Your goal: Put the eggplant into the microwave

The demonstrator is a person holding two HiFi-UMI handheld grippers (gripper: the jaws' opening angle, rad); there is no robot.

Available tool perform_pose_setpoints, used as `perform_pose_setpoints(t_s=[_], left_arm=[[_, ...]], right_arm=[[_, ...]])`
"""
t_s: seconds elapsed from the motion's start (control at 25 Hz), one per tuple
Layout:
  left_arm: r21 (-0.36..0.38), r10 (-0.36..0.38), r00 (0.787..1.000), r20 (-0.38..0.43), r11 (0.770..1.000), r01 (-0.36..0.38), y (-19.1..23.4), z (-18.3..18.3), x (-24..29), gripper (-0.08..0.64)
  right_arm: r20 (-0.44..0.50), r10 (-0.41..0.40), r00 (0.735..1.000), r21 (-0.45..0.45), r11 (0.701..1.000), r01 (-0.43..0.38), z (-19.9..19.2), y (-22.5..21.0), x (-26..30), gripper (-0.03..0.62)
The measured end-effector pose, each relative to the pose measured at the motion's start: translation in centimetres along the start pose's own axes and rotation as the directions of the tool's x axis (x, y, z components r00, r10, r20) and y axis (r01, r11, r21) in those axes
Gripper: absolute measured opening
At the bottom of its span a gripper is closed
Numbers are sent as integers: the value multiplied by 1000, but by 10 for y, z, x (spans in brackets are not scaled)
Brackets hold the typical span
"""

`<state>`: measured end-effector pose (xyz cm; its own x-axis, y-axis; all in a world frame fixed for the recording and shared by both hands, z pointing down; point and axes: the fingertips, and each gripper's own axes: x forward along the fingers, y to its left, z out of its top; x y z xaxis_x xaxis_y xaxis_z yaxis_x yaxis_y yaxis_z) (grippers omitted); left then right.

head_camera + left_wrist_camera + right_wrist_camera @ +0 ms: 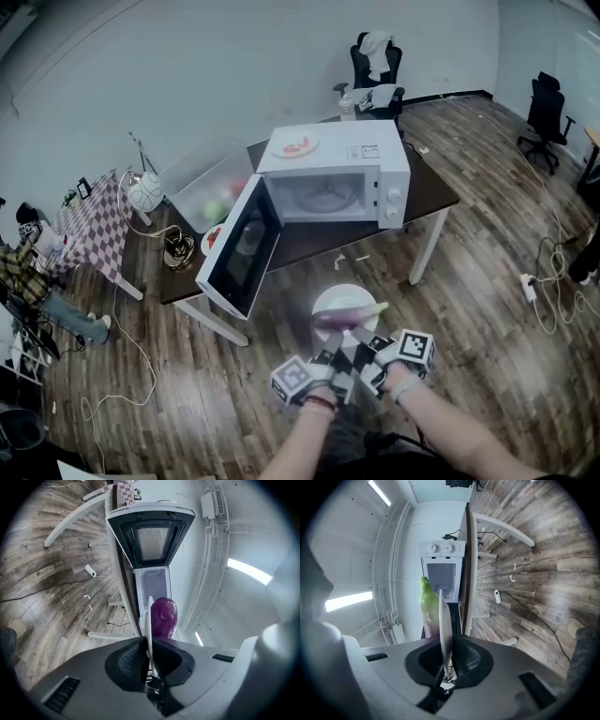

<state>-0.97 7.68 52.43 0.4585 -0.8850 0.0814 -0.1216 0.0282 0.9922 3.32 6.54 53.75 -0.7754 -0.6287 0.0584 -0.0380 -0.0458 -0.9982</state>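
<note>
A purple eggplant [349, 316] with a green stem end lies on a white plate [343, 298] held in the air in front of the table. My left gripper [334, 347] and right gripper [362, 340] are each shut on the plate's near rim, side by side. The left gripper view shows the plate [149, 625] edge-on between the jaws of the left gripper [149, 657], with the eggplant [164, 617] past it. From the right gripper [445, 659] the plate [444, 620] and the eggplant's green end [426, 601] show. The white microwave [375, 159] stands ahead, its door [240, 249] swung open to the left and its cavity [323, 195] empty.
The microwave sits on a dark table [431, 192] with white legs. A plate with red food [295, 145] rests on its top. A clear bin [208, 185] is at the table's left. Office chairs [375, 61] stand behind, and a power strip [528, 286] with cables lies on the wooden floor.
</note>
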Motion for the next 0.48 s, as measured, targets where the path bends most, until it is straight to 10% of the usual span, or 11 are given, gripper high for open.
perform_pose_setpoints(t_s=[0.48], left_arm=[[-6,5,1000,-16,1000,-5,7,46,55,31]], right_arm=[[14,-3,1000,10,1000,3,44,-3,56,22]])
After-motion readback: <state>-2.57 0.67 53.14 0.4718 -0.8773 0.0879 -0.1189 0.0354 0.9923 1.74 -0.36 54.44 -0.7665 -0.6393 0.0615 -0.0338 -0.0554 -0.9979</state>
